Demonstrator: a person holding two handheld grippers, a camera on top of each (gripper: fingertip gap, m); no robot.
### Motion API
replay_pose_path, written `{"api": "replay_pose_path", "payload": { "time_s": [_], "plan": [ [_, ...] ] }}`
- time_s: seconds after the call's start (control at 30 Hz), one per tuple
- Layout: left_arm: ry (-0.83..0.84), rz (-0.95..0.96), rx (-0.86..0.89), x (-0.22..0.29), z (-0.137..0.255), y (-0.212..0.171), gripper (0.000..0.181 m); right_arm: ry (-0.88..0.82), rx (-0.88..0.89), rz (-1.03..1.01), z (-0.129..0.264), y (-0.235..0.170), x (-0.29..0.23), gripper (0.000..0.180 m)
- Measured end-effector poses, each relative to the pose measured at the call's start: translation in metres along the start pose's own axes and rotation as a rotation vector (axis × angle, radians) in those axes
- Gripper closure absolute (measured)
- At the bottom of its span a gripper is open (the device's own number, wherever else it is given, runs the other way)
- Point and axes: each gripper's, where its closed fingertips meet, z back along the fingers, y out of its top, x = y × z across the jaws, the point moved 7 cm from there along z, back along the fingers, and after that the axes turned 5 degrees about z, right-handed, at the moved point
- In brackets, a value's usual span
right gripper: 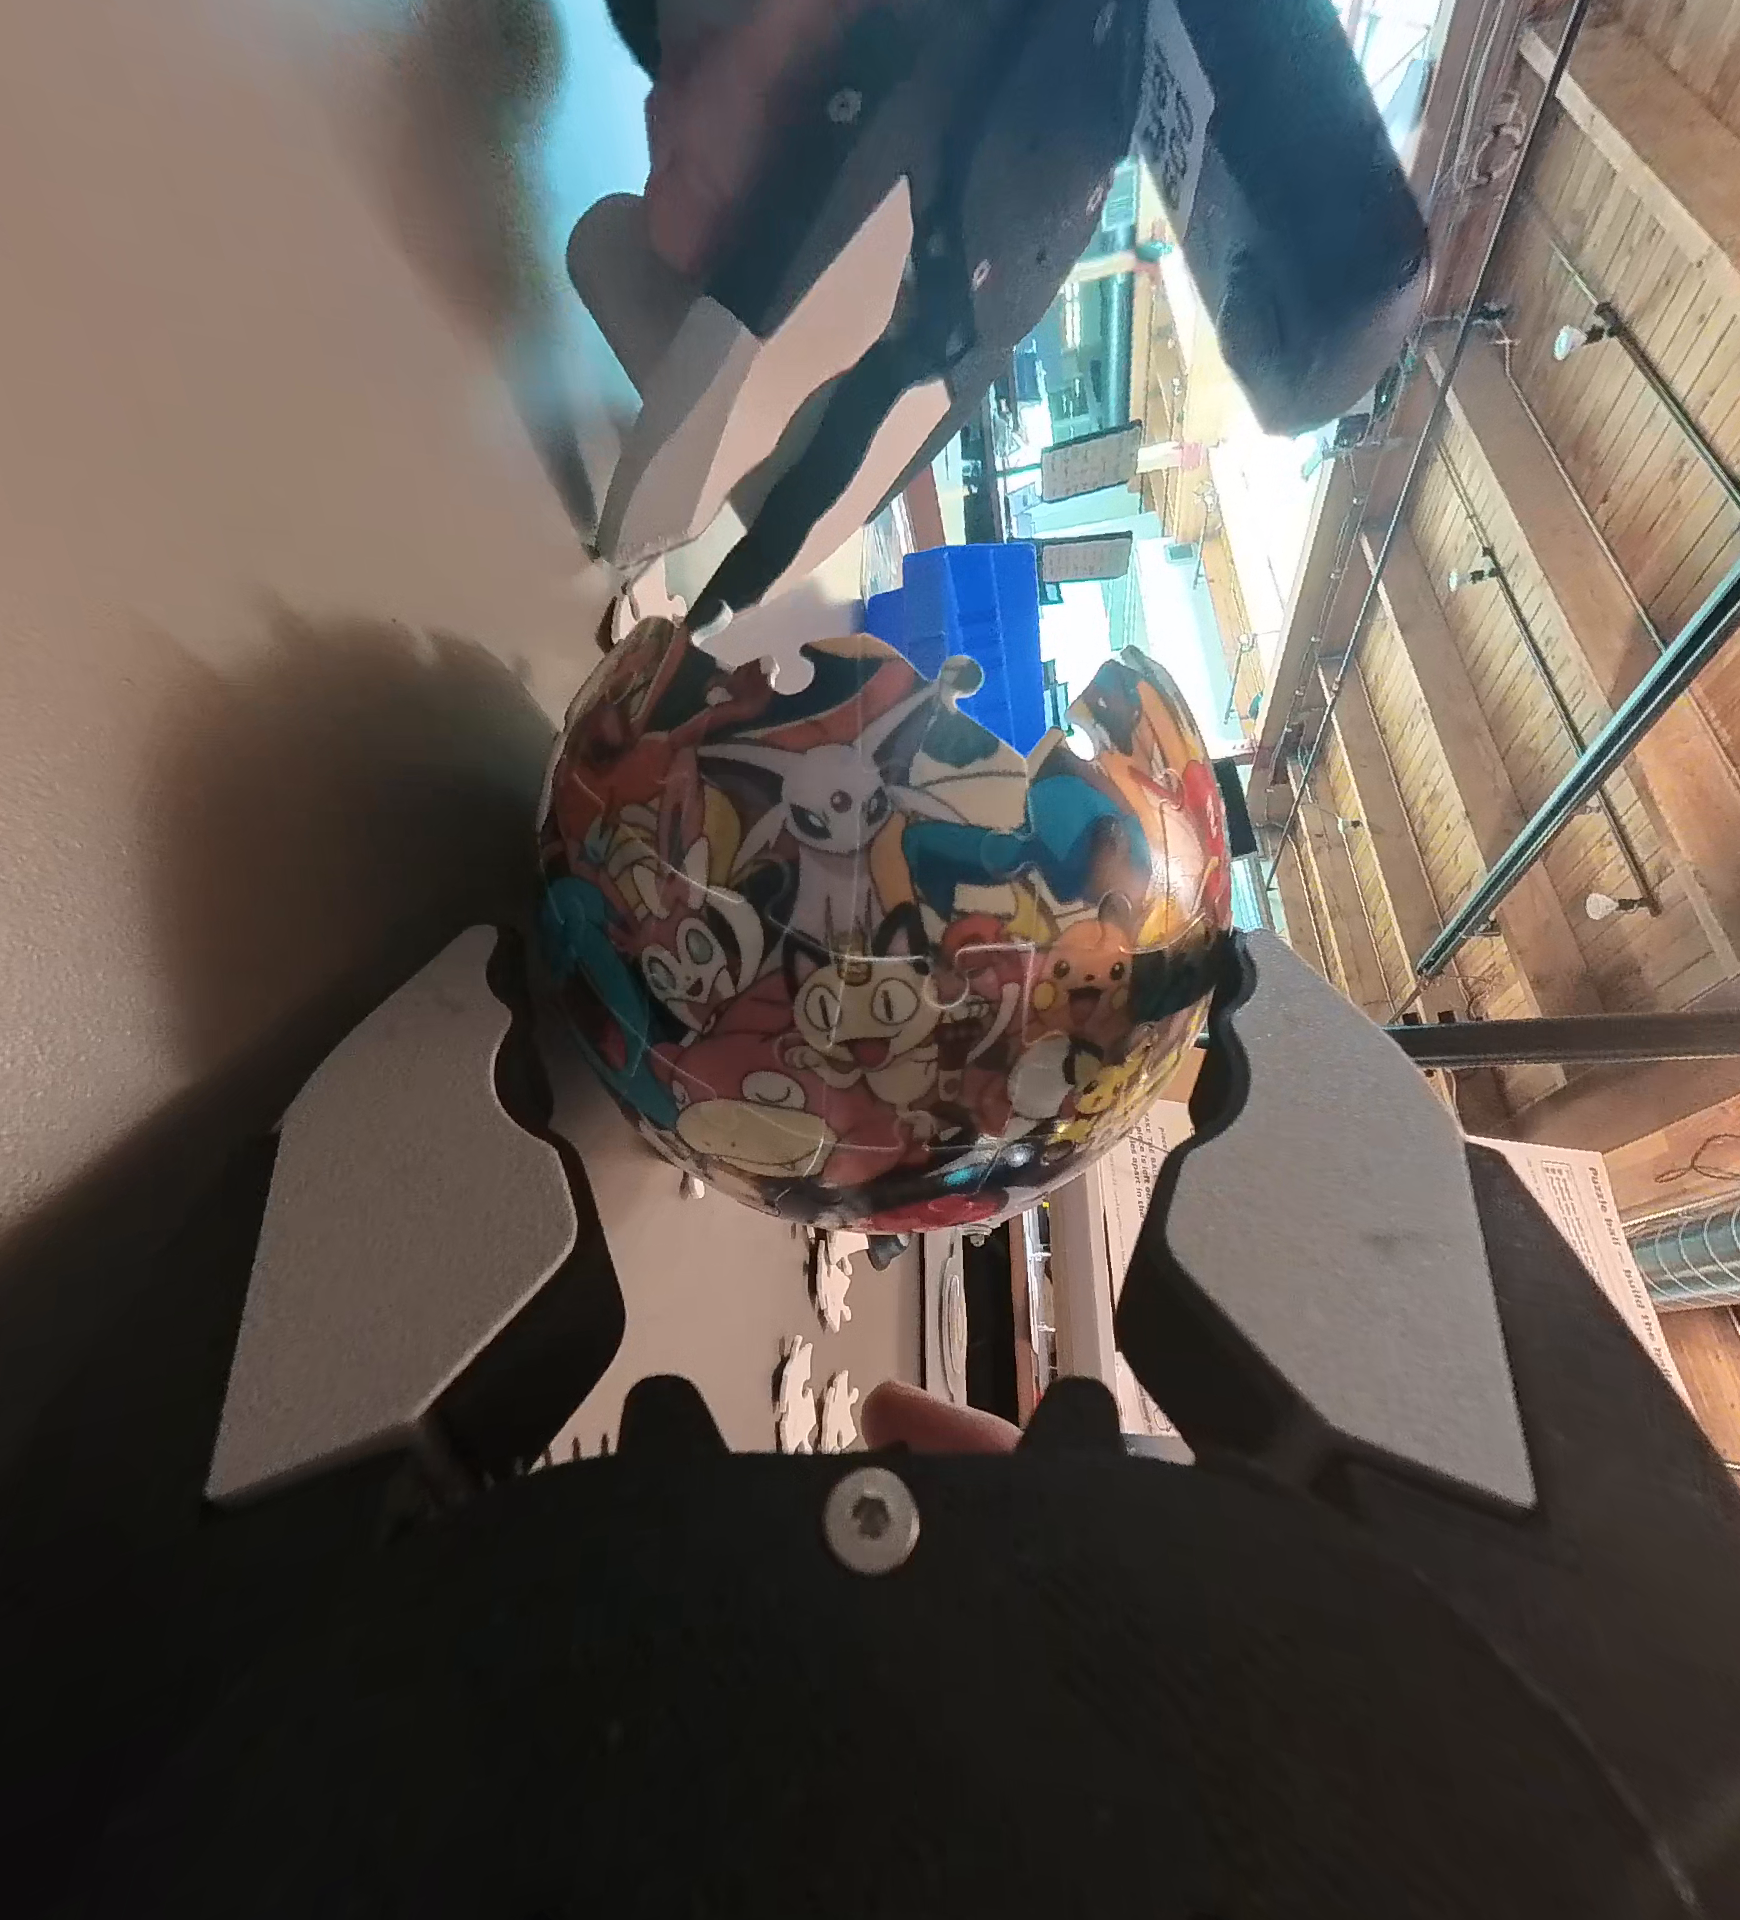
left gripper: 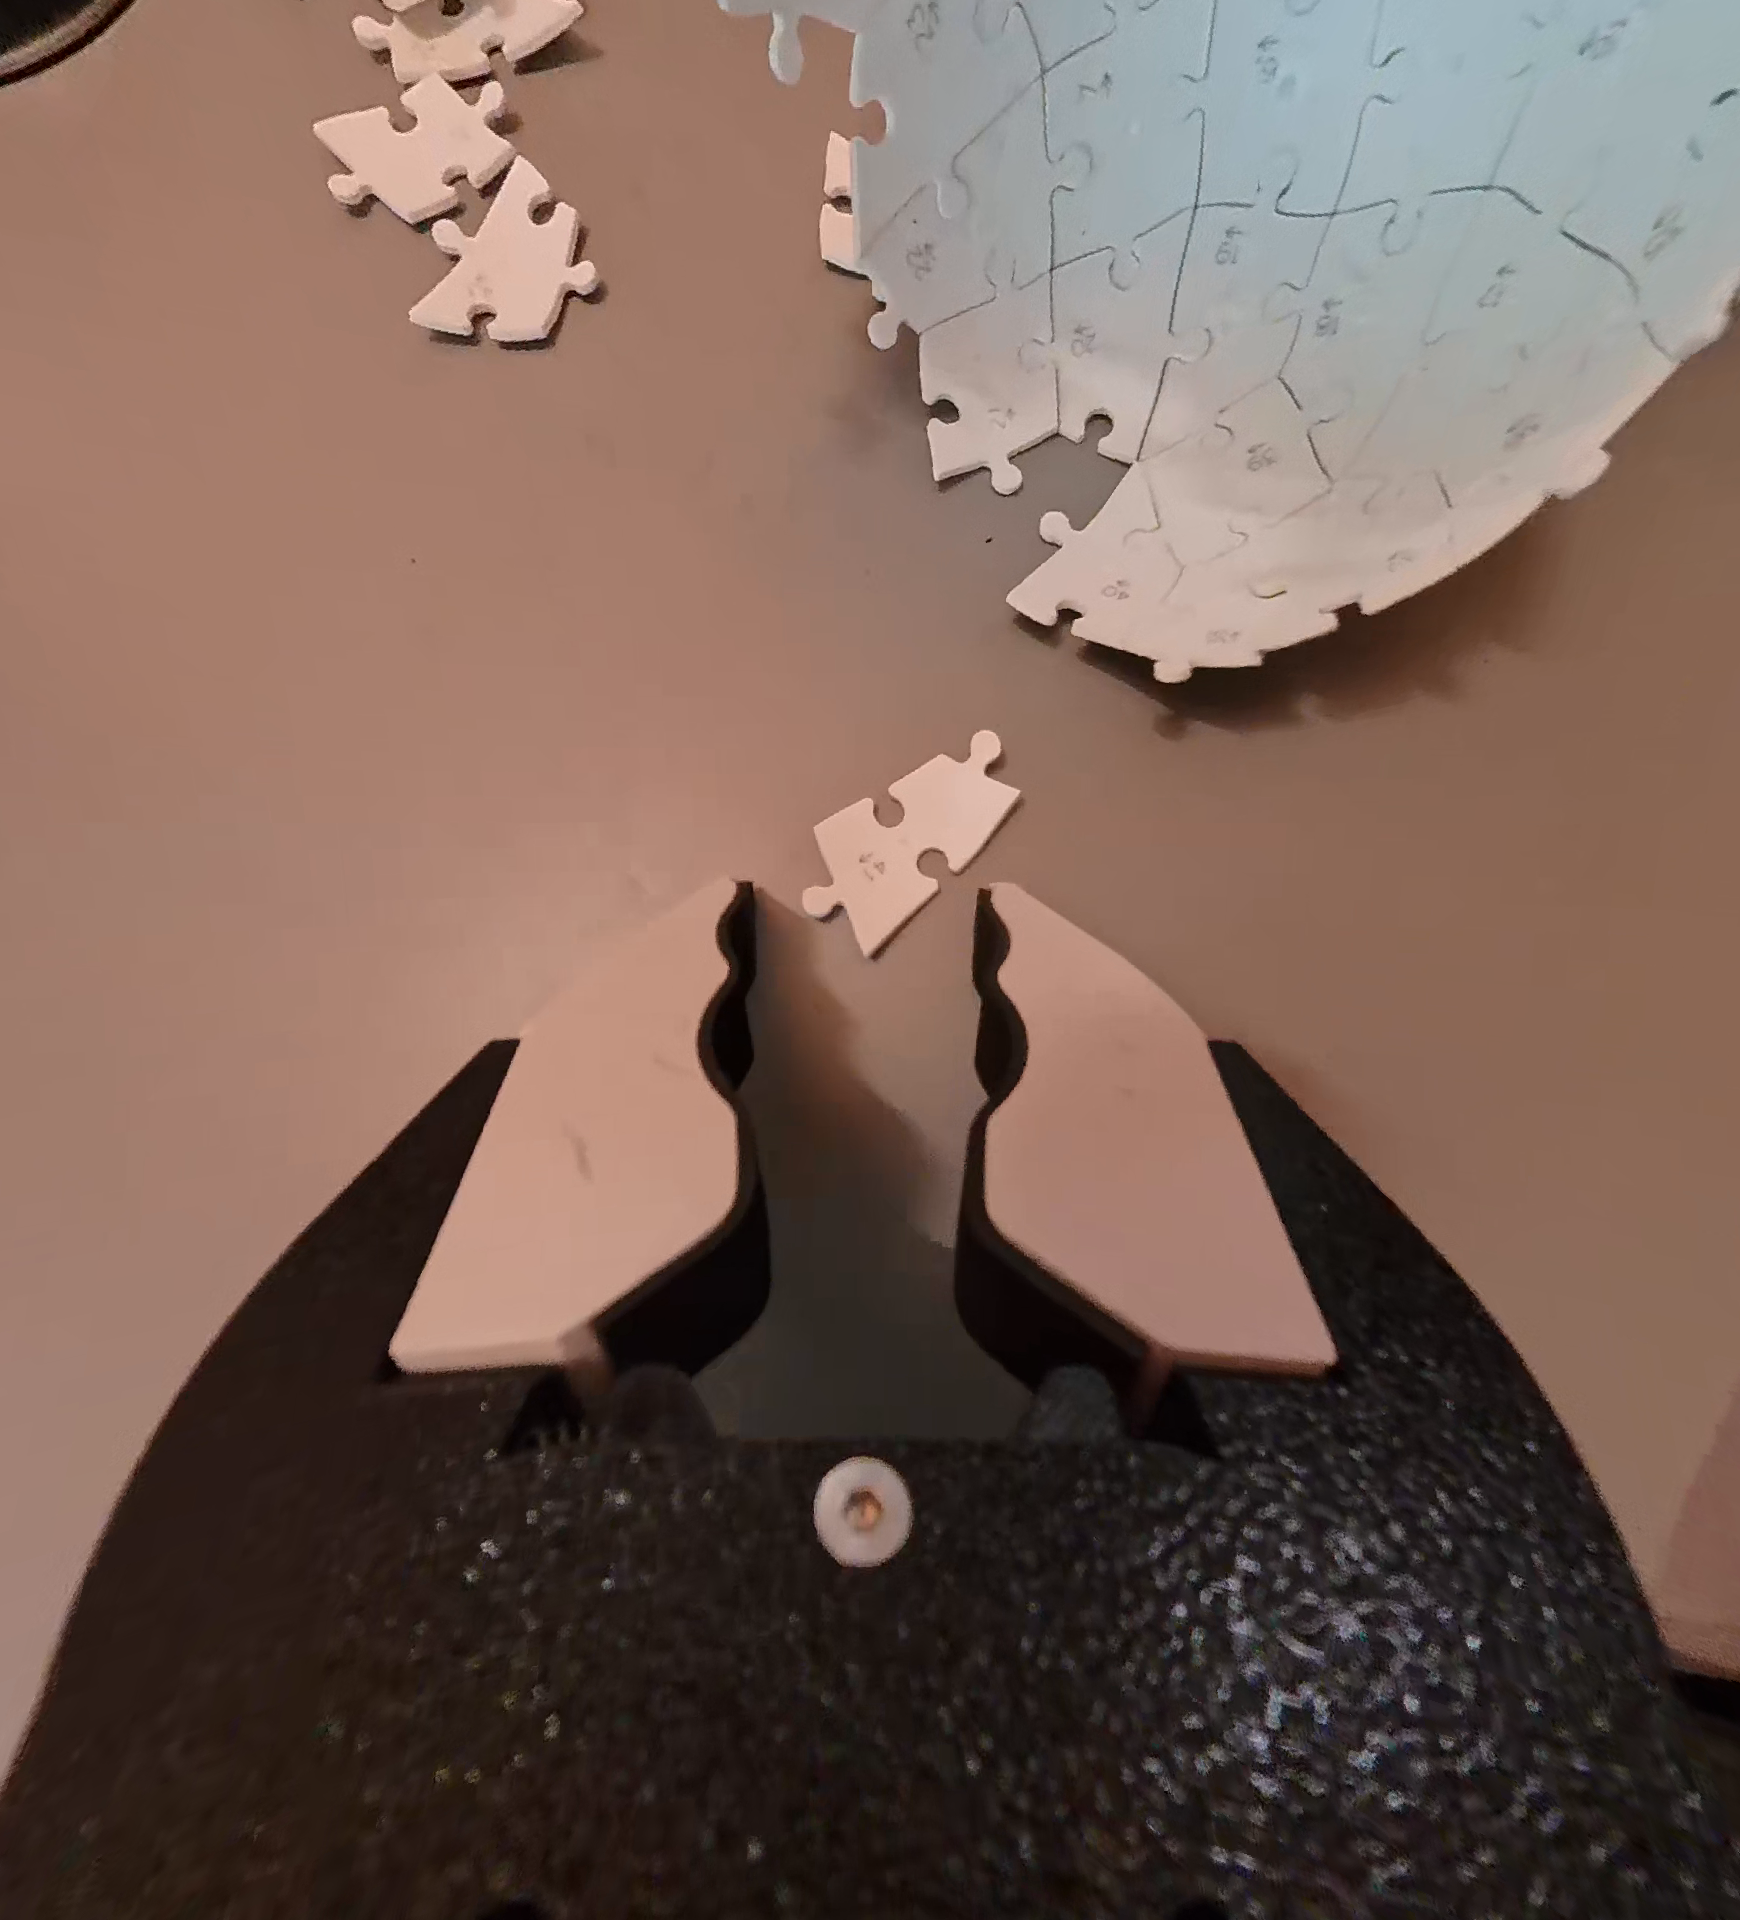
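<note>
The plain grey-brown table (left gripper: 222, 644) carries loose white puzzle pieces (left gripper: 450, 197) and one joined pair (left gripper: 913, 836).

The rounded, part-built puzzle shell (left gripper: 1365, 312) shows a plain white inside with thin grey piece lines; its outside (right gripper: 876, 935) is a crowded cartoon print — pink, yellow, blue, red, cream. The loose white jigsaw pieces (left gripper: 913, 836) lie on a dull grey-brown desk (left gripper: 326, 675). Each black, speckled gripper (left gripper: 866, 904) carries pale grey plates — behind the ball, a bright blue block (right gripper: 970, 634).

A blue block (right gripper: 980, 634) stands behind; wooden ceiling (right gripper: 1572, 623) beyond.
</note>
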Motion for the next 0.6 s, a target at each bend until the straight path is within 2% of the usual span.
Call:
{"api": "replay_pose_path", "payload": {
  "time_s": [0.3,0.4,0.6],
  "plan": [
    [0.046,0.046,0.010,-0.001,-0.003,0.002,0.180,0.003,-0.001,0.012,-0.002,0.000,0.001,0.058],
    [0.060,0.011,0.010,0.003,-0.003,0.003,0.171,0.003,-0.001,0.024,-0.002,0.000,0.000,0.058],
    [0.023,0.023,0.011,0.006,0.005,0.001,0.168,0.002,-0.002,0.077,-0.001,0.002,0.000,0.059]
  ]
}}
